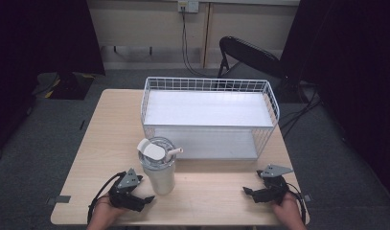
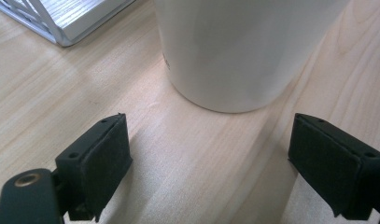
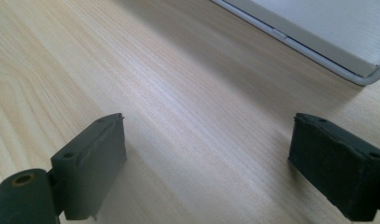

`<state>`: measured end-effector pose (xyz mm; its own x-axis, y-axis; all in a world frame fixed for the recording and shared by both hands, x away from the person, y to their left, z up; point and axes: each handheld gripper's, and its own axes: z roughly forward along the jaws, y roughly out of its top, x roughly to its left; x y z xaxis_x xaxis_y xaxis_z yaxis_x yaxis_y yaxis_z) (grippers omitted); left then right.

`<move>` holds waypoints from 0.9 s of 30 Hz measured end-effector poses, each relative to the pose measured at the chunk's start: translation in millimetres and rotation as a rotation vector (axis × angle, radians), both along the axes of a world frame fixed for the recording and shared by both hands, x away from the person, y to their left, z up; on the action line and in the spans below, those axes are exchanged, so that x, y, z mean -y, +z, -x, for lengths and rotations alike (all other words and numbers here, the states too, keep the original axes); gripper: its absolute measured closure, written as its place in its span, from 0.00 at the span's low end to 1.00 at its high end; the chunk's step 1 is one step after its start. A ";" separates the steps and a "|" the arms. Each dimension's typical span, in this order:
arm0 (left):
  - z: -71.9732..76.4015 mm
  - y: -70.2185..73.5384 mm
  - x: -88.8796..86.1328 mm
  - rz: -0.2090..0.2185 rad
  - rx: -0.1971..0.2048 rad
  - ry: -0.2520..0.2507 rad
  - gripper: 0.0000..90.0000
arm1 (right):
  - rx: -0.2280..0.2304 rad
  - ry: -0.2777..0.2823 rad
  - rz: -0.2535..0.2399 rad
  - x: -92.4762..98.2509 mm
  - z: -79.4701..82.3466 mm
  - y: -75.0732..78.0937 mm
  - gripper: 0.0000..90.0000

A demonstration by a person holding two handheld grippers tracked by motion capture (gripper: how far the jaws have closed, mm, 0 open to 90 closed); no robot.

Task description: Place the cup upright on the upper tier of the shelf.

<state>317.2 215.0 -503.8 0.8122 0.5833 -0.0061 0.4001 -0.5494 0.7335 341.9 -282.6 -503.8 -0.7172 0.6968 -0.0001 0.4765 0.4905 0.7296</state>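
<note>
My left claw (image 1: 143, 195) sits low on the table (image 1: 212, 191), jaws spread wide, just short of the white tumbler (image 1: 158, 165), which stands upright right in front of the wire basket (image 1: 209, 117) near its left corner. My right claw (image 1: 250, 192), also spread and holding nothing, rests well to the tumbler's right.

One white tumbler (image 1: 158, 168) with one straw (image 1: 173, 153), one wire basket (image 1: 149, 103), one table (image 1: 111, 124), one folding chair (image 1: 247, 52), two grippers.
</note>
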 end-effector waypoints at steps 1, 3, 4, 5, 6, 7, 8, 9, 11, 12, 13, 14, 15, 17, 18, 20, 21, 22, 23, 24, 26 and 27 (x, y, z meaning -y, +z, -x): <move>0.2 0.0 0.2 0.000 0.000 0.002 0.13 | 0.000 0.000 0.000 0.0 0.0 0.0 0.11; 0.8 0.7 -0.9 -0.001 -0.004 0.004 0.13 | 0.000 0.000 0.000 0.0 0.0 0.0 0.11; 0.7 1.3 -1.8 0.007 -0.013 0.007 0.14 | 0.000 0.000 0.000 0.0 0.0 0.0 0.11; 0.7 1.8 -2.5 0.014 -0.017 0.009 0.16 | 0.000 0.000 0.000 0.0 0.0 0.0 0.11; 0.8 2.3 -3.7 0.022 -0.023 0.009 0.18 | 0.000 0.000 0.000 0.0 0.0 0.0 0.11; 0.5 2.6 -4.7 0.029 -0.029 0.013 0.19 | 0.000 0.000 0.000 0.0 0.0 0.0 0.11; 0.2 3.3 -5.7 0.023 -0.027 0.020 0.19 | 0.000 0.000 0.000 0.0 0.0 0.0 0.11; 0.7 4.8 -6.4 0.030 -0.021 0.027 0.19 | 0.000 0.000 0.000 0.0 0.0 0.0 0.11; 1.1 9.0 -7.5 0.052 -0.016 0.022 0.19 | 0.000 0.000 0.000 0.0 0.0 0.0 0.11; 2.0 11.9 -7.8 0.063 -0.007 0.024 0.20 | 0.000 0.000 0.000 0.0 0.0 0.0 0.11; 2.7 14.7 -7.9 0.076 -0.005 0.024 0.19 | 0.000 0.000 0.000 0.0 0.0 0.0 0.11; 3.3 17.9 -7.8 0.090 -0.001 0.024 0.19 | 0.000 0.001 0.000 0.0 -0.1 0.0 0.11; 3.8 19.7 -7.7 0.097 0.000 0.027 0.18 | 0.000 0.001 0.000 0.0 -0.1 0.0 0.11; 4.9 24.0 -7.7 0.120 0.007 0.027 0.18 | -0.001 0.001 0.000 0.0 -0.1 0.1 0.11; 5.0 25.9 -7.4 0.128 0.009 0.027 0.18 | 0.000 0.000 0.000 0.0 -0.1 0.0 0.11; 5.4 28.9 -6.4 0.138 0.013 0.025 0.18 | -0.001 0.001 0.000 0.0 -0.1 0.0 0.11; 5.2 30.0 -5.8 0.143 0.013 0.020 0.18 | 0.000 0.001 0.000 0.0 -0.1 0.0 0.11; 5.3 31.2 -5.1 0.142 0.016 0.018 0.18 | -0.001 0.001 0.000 0.0 -0.2 0.0 0.11; 5.4 32.3 -4.3 0.141 0.023 0.018 0.18 | 0.000 0.001 0.000 0.0 -0.1 0.0 0.11; 5.4 33.5 -3.7 0.146 0.021 0.013 0.18 | -0.001 0.001 0.000 0.0 -0.1 0.0 0.11; 5.8 35.6 -2.6 0.156 0.028 0.012 0.18 | 0.000 0.001 0.000 0.0 -0.1 0.0 0.11; 5.8 36.6 -2.6 0.159 0.029 0.009 0.18 | -0.001 0.001 0.000 0.0 -0.1 0.0 0.11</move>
<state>311.3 217.6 -467.2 0.8081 0.5841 -0.0757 0.3821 -0.4220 0.8221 342.1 -282.6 -503.7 -0.7179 0.6962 0.0004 0.4765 0.4910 0.7293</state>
